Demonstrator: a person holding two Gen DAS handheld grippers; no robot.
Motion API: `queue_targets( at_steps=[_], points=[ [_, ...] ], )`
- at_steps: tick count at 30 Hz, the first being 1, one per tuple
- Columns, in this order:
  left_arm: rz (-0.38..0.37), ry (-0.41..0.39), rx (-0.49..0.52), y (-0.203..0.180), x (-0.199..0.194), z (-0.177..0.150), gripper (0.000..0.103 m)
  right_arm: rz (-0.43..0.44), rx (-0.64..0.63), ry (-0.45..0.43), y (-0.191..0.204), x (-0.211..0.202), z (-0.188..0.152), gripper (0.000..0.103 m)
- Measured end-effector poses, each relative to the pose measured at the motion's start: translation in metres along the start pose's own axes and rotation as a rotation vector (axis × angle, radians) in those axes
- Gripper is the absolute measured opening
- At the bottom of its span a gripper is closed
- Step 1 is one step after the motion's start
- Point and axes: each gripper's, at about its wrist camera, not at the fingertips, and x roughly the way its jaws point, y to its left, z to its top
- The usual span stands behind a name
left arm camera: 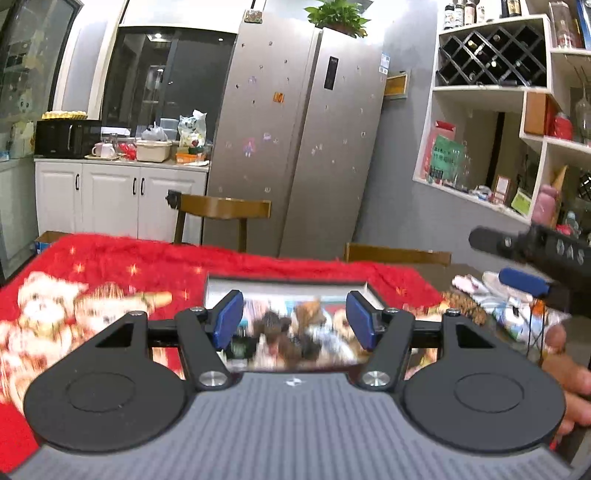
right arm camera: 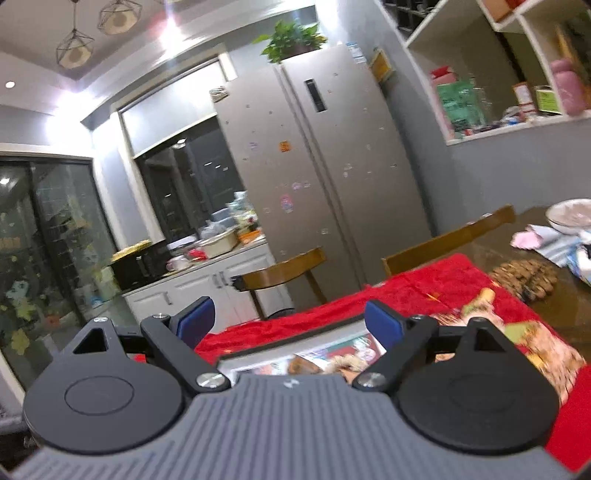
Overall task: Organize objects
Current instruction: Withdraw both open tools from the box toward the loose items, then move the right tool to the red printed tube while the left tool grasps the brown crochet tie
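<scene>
Kitchen surroundings filled the background: a tall silver two-door refrigerator with a potted plant on top stood behind the table, white cabinets to its left carried a black microwave and clutter, and white wall shelves hung to its right. Two wooden chairs sat at the table's far side. A red plush blanket printed with teddy bears covered much of the table. On that blanket lay a picture book with a colourful cover, blurred by motion. Your left gripper hovered directly over the book, its blue pads spread apart with nothing between them. Your right gripper was beside it, also spread wide and empty, with the book's near edge just below its fingers. Farther right on the bare wooden tabletop sat a brown woven trivet, crumpled cloths and a white bowl.
</scene>
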Motion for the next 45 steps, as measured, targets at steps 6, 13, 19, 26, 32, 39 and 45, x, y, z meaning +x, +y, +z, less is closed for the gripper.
queue_targets(
  at_steps=[6,13,19,26,32,39,45],
  points=[
    [0.017,0.125,-0.034,0.003,0.031,-0.061,0.067,-0.092,-0.019,0.085,-0.016,0.026,-0.05,0.093],
    [-0.032,0.27,-0.105,0.012,0.062,-0.1,0.063,-0.112,-0.075,0.163,-0.013,0.042,-0.081,0.093],
    [-0.003,0.303,-0.091,0.011,0.077,-0.116,0.059,-0.122,-0.093,0.232,-0.015,0.056,-0.092,0.093],
    [0.033,0.288,-0.136,0.024,0.089,-0.108,0.059,-0.129,-0.058,0.359,-0.019,0.071,-0.11,0.093],
    [0.002,0.275,-0.232,0.041,0.095,-0.103,0.059,-0.122,-0.043,0.451,-0.02,0.081,-0.126,0.092],
    [-0.01,0.245,-0.273,0.047,0.098,-0.099,0.057,-0.13,-0.097,0.448,-0.014,0.08,-0.13,0.092],
    [0.069,0.267,-0.288,0.049,0.11,-0.1,0.032,-0.137,-0.119,0.441,-0.013,0.082,-0.129,0.092]
  ],
)
